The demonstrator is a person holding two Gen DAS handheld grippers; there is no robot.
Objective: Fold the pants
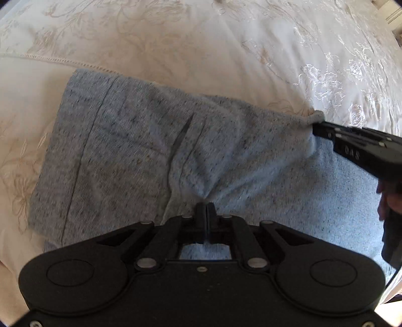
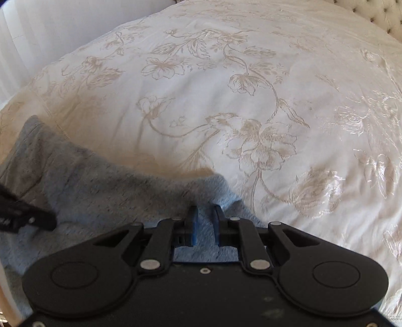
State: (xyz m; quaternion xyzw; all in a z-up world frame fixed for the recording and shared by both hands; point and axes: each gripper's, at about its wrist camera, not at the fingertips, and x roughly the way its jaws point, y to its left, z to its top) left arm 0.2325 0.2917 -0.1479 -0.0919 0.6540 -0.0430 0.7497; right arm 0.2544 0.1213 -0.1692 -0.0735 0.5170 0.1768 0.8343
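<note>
The grey-blue knit pants [image 1: 125, 151] lie on a cream bedspread, with a folded upper layer over a paler layer beneath. In the left wrist view my left gripper [image 1: 206, 205] is shut on a pinch of the fabric, and creases fan out from its tip. My right gripper [image 1: 317, 125] comes in from the right and holds a bunched corner of the upper layer, pulled taut. In the right wrist view the right gripper [image 2: 204, 213] has pants [image 2: 100, 186] fabric between its blue-padded fingers [image 2: 192, 221]. The left gripper [image 2: 51, 223] pokes in at the left edge.
The embroidered floral bedspread [image 2: 251, 100] fills the space beyond and to the right of the pants. A tufted headboard [image 2: 384, 15] shows at the top right and a pale curtain [image 2: 37, 30] at the top left. A hand [image 1: 387, 201] holds the right gripper's handle.
</note>
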